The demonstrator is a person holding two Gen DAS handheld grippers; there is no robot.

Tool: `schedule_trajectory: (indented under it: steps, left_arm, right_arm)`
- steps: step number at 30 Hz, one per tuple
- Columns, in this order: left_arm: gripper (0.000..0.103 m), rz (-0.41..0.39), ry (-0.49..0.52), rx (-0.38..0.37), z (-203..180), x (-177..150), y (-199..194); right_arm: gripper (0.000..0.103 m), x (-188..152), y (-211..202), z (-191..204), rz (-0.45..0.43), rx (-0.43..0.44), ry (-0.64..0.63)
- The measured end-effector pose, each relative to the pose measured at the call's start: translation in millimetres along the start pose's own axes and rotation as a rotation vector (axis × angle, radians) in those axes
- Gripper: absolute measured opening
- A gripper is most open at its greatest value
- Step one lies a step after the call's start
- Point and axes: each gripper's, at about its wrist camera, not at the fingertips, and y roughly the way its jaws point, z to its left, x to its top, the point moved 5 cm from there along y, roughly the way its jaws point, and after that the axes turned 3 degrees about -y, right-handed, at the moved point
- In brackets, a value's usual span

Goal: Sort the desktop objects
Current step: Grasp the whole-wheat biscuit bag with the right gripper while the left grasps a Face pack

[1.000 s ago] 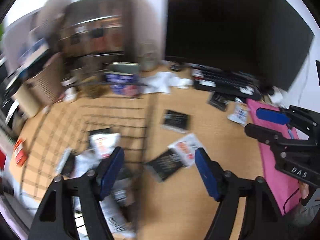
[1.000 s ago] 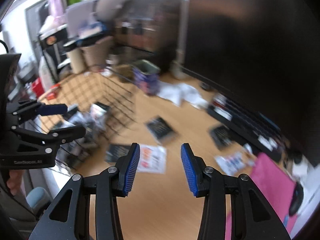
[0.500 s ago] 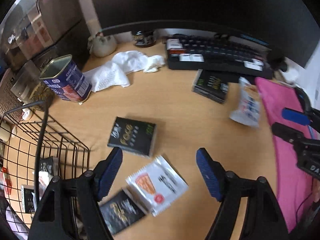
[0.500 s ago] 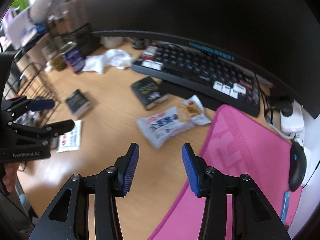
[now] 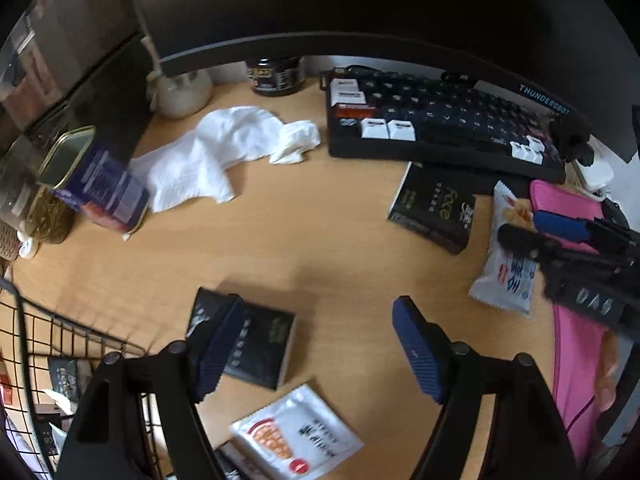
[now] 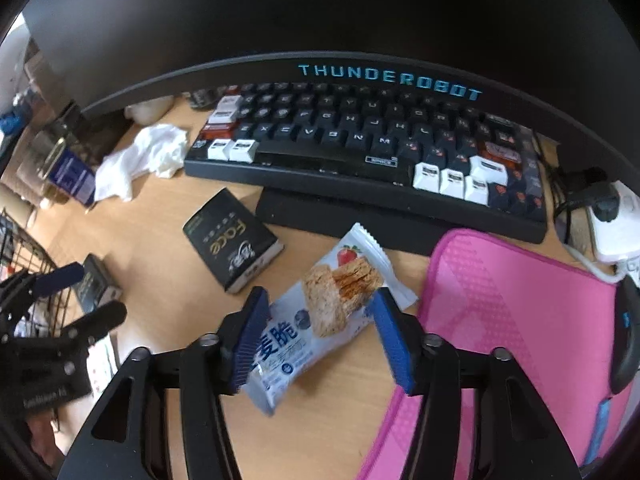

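Reaching down for things to sort, both grippers hang over the worktop (image 5: 320, 232). The right gripper (image 6: 316, 336) is opening its fingers around the white snack packet (image 6: 316, 320) in the lower middle of its frame, not pinching it yet. The left gripper (image 5: 316, 356) has its fingers wide apart, with a black box (image 5: 256, 344) by its left finger. Next, I think each must drop lower and squeeze, then carry things to the wire basket (image 5: 48, 344) at lower left.
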Motion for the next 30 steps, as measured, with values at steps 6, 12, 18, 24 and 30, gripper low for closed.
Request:
schedule_trajectory:
  steps: [6,12,18,24,30]
  left_arm:
    - [0.079,0.001,0.013,-0.023,-23,22,8]
    - [0.079,-0.028,0.070,0.042,-46,46,22]
    - [0.086,-0.072,0.108,0.082,-58,62,35]
    - [0.086,-0.050,0.122,-0.025,-64,64,39]
    - [0.087,-0.022,0.173,-0.034,-73,59,51]
  right_arm:
    - [0.059,-3,5,8,0.001,-0.062,-0.072]
    - [0.067,-20,14,-4,0.060,-0.027,-0.081]
    - [0.065,-29,8,-13,0.045,0.040,-0.101]
    - [0.065,-30,6,-15,0.044,0.043,-0.123]
    - [0.065,-30,4,-18,0.045,0.077,-0.103]
